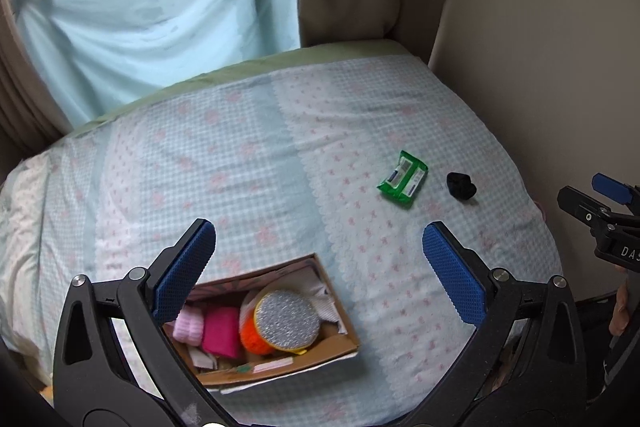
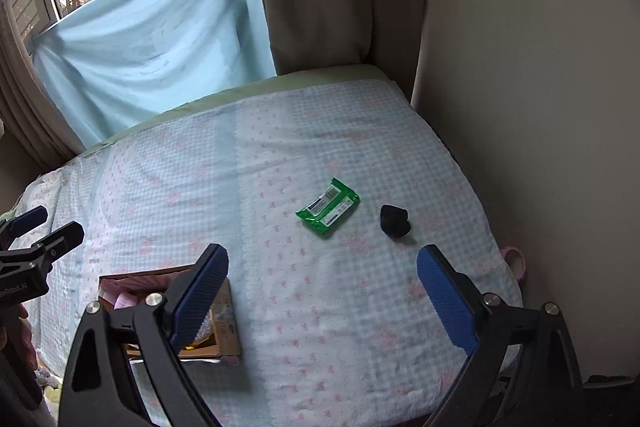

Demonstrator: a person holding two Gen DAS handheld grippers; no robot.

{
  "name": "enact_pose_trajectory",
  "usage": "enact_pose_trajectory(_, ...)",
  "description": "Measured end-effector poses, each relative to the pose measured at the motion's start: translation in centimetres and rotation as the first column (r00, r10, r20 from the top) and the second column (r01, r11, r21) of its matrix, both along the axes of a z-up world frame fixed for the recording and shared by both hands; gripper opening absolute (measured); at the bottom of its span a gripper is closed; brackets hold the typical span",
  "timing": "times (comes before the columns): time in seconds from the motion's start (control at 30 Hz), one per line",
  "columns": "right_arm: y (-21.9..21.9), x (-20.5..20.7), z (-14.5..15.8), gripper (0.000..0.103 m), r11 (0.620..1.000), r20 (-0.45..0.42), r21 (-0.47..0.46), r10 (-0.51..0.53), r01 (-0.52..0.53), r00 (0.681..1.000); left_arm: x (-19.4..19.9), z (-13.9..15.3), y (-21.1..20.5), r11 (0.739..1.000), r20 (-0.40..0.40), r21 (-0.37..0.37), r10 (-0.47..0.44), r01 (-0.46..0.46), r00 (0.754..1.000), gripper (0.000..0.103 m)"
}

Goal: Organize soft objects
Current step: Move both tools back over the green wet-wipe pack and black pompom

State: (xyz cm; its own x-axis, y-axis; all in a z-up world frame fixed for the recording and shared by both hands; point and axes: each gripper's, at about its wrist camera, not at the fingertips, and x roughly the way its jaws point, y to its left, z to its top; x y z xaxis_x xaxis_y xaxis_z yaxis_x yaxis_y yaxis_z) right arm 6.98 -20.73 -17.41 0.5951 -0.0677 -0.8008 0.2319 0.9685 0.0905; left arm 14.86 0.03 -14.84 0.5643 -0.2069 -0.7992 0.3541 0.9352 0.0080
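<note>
Left gripper: spread wide, empty, poised above the near part of the bed, blue pads well apart. Right gripper: likewise agape and holding nothing, hung over the bedspread farther toward the wall.

Directly under the left pad, at about 7 o'clock in the left view: cardboard box, open at the top, partly hidden by the finger. Packed inside: pale pink knit piece, bright pink folded cloth, orange item capped by a silvery bubble-wrap disc, white fabric along the far wall. Evidently used as the collecting bin, hence kept close to the person's side for short carries.

Outward at 1 o'clock from the left gripper, at 12 o'clock from the right: green packet, flat on the spread, label side up. Just beside it toward the wall, not touching: small black bundle, perhaps a rolled sock, too dark to tell. Both well apart from the box, so judged unsorted so far.

Probably opened in readiness for a pinch on one of those two; right gripper the nearer.

Farther out at 3 o'clock in the right view: pink ring-shaped thing wedged between bed edge and wall.
</note>
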Motion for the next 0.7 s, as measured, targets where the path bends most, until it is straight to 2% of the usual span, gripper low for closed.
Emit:
enact_pose_trajectory(0.2, -8.1, 1.5, -3.8, 0.094, 1.0, -0.013, 0.019, -0.01, 0.01, 1.0, 3.1, -4.6, -10.0, 0.995, -0.046, 0.014, -0.094, 0.095, 0.994, 0.103)
enact_pose_trajectory(0.4, -13.7, 4.4, -9.4, 0.094, 1.0, -0.074, 0.03, 0.0, 0.002, 0.997, 5.8, -9.4, -16.3, 0.981, -0.115, 0.051, -0.179, 0.186, 0.977, 0.103)
enact_pose_trajectory(0.57, -16.3, 6.0, -13.9, 0.094, 0.998, -0.069, 0.068, -0.002, 0.006, 0.998, 8.7, -15.4, -20.0, 0.952, -0.135, 0.095, -0.279, 0.292, 0.951, 0.103)
enact_pose_trajectory(0.7, -17.1, 7.5, -18.4, 0.094, 0.999, -0.035, 0.052, 0.013, -0.011, 0.999, 11.2, -21.4, -22.1, 0.911, -0.137, 0.141, -0.369, 0.387, 0.919, 0.103)
